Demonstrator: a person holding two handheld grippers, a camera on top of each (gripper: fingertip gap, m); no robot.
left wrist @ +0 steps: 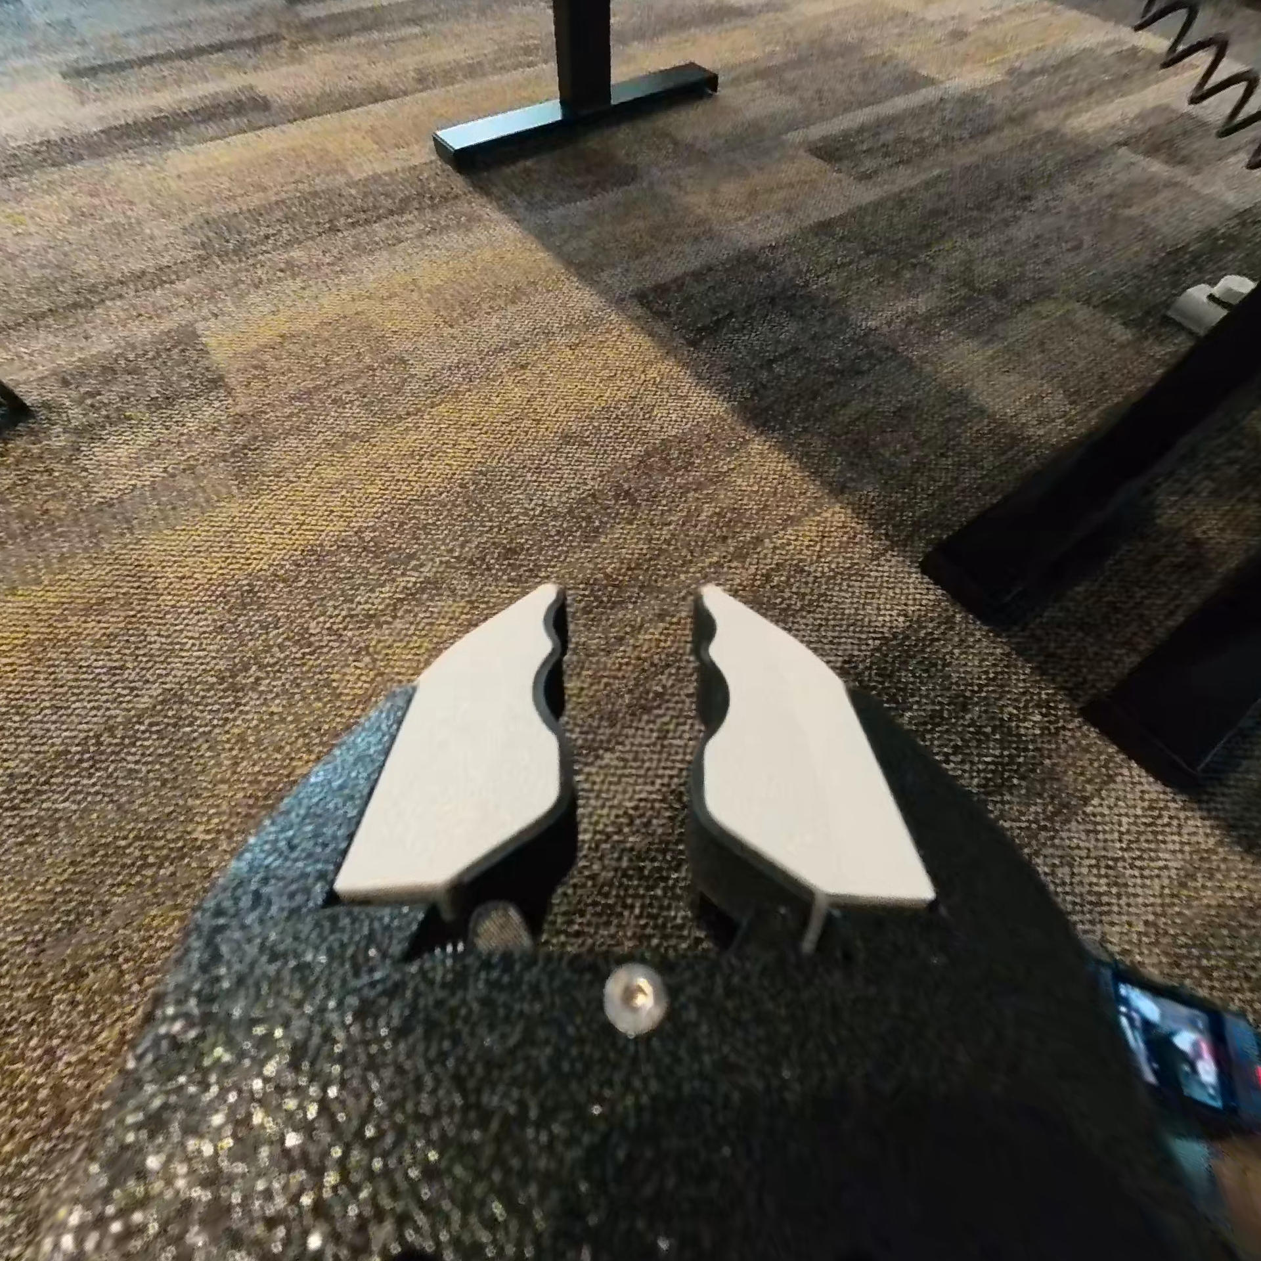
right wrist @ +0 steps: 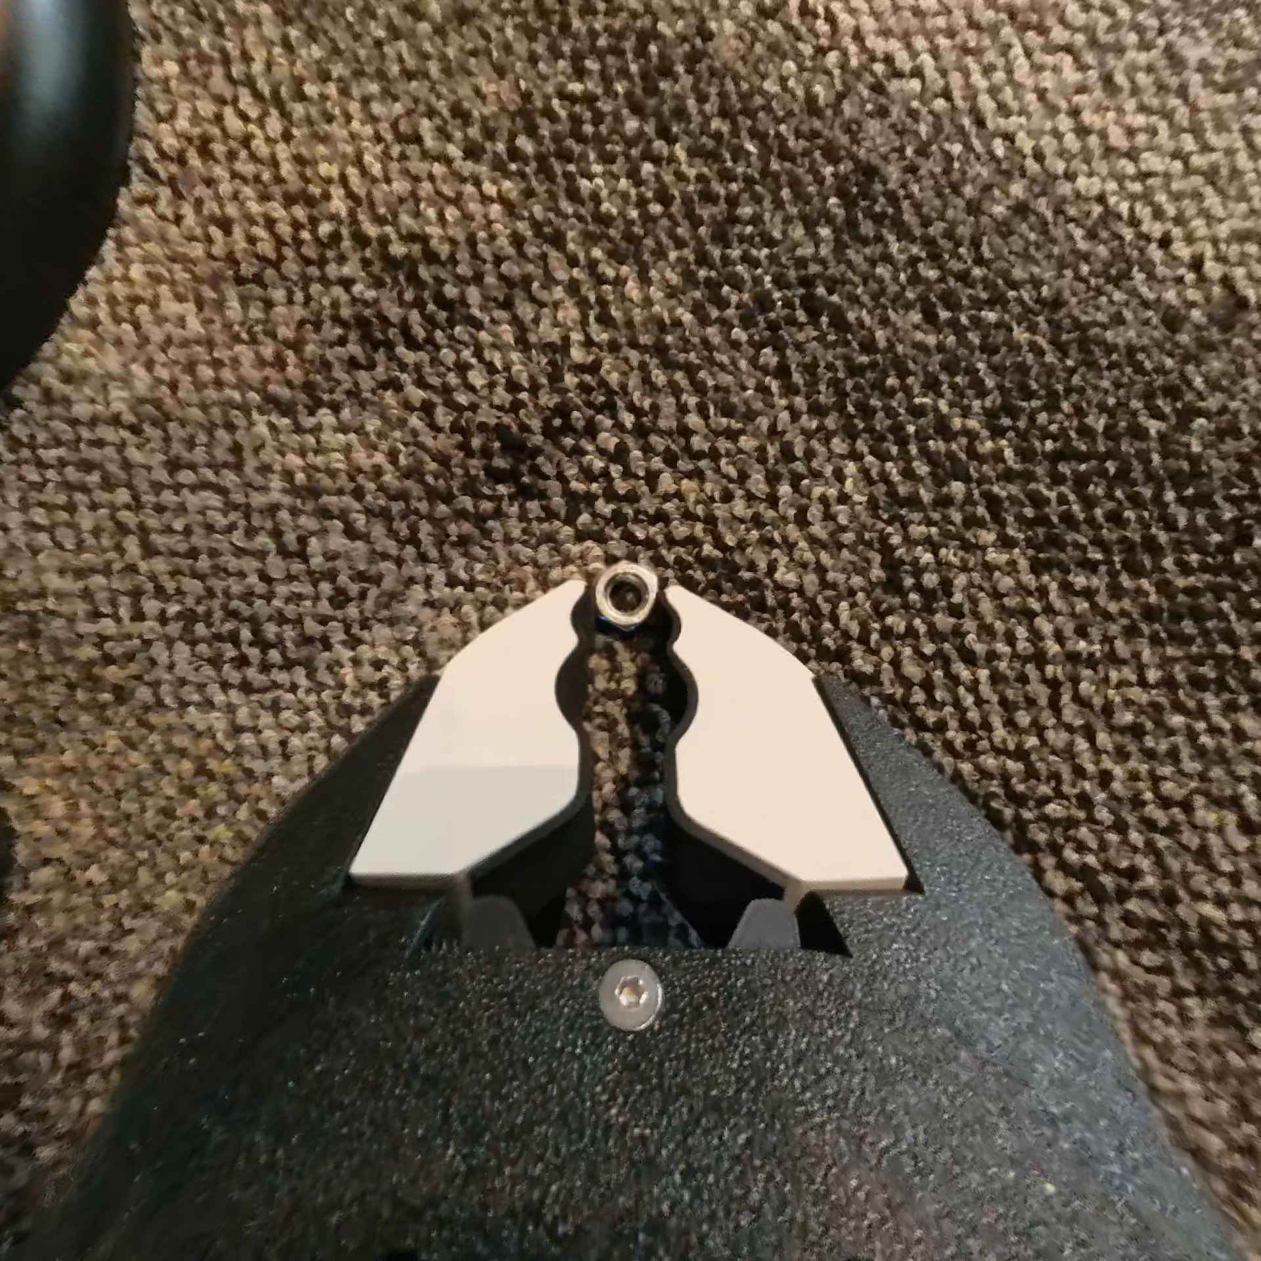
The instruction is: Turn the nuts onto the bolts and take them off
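In the right wrist view, my right gripper [right wrist: 624,600] is shut on a small silver nut [right wrist: 624,598], pinched between the tips of its two white fingers [right wrist: 505,744], close above brown carpet. The nut's hole faces the camera. In the left wrist view, my left gripper [left wrist: 629,604] is open and empty, its white fingers [left wrist: 471,750] apart, held higher above the carpet. No bolt shows in either view.
Patterned brown carpet [left wrist: 341,443] fills both views. A black T-shaped desk foot [left wrist: 573,109] stands far ahead, another black desk leg and foot [left wrist: 1119,464] at the right. A coiled black cable [left wrist: 1208,75] hangs top right. A dark rounded object [right wrist: 54,170] sits at top left. The grippers' ends are close to 35 cm from one another.
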